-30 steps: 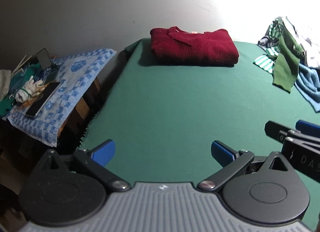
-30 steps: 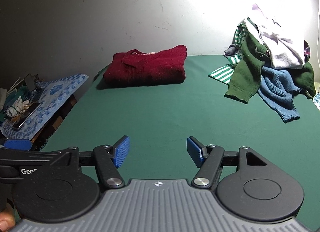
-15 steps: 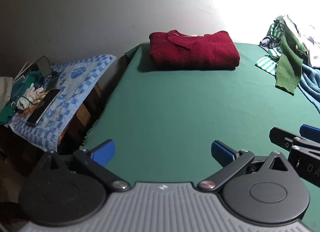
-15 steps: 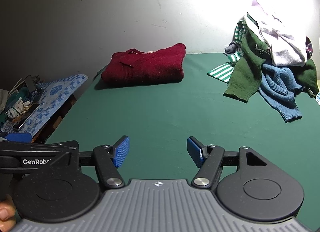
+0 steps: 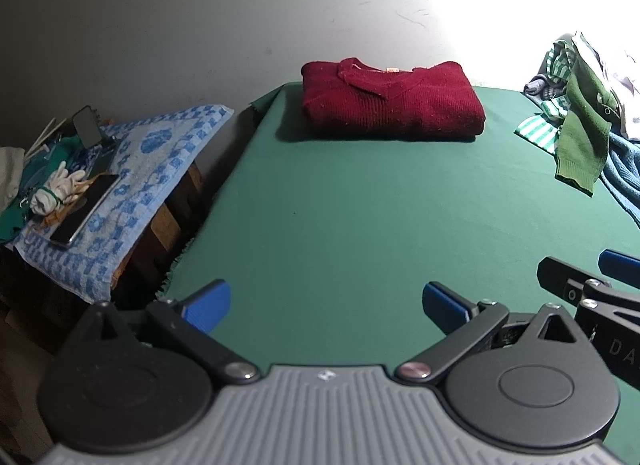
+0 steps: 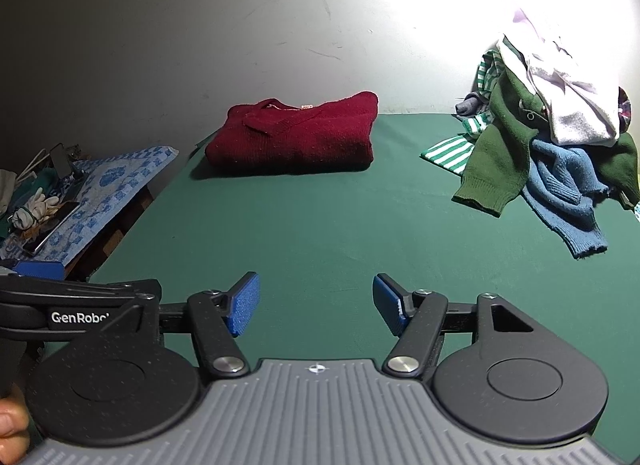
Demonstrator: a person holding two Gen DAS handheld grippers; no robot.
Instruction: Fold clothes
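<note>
Left tongs (image 5: pixel 326 303), right tongs (image 6: pixel 316 303): both wide apart, empty | folded red sweater (image 5: pixel 390 103): 1 | unfolded heap (image 6: pixel 548 137): 1

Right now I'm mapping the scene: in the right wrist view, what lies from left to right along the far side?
Blue patterned towel → folded red sweater → pile of unfolded clothes.
</note>
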